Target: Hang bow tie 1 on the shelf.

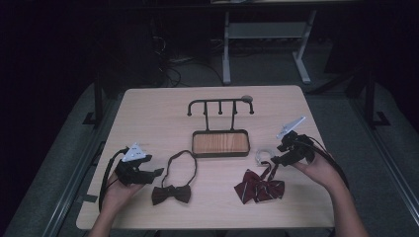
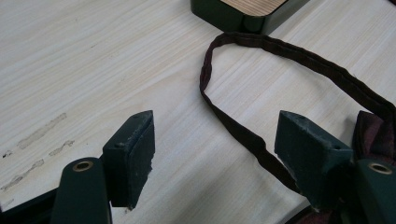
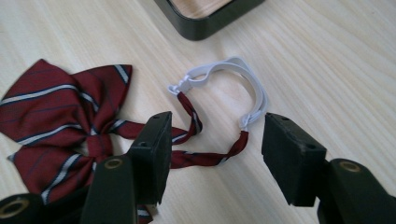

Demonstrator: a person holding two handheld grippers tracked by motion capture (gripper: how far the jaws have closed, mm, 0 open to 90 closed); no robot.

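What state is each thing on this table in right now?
Striped bow tie: flat on table, strap looped.
Dark bow tie: flat on table, strap looped.
Rack with tray: upright, hooks bare.
Left gripper: open, over dark strap.
Right gripper: open, straddling striped strap.

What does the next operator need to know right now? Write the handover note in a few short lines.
Left gripper: open, low over the table, the dark bow tie's strap lying between its jaws, not gripped.
Right gripper: open, jaws either side of the striped bow tie's strap, pads not yet pressing on it.
Things: dark bow tie front left, striped bow tie front right, both flat on the table. The rack with its wooden tray stands behind them, its hooks bare.
Done: nothing lifted or hung.
Left: probably grip each strap and hang both ties on the rack.
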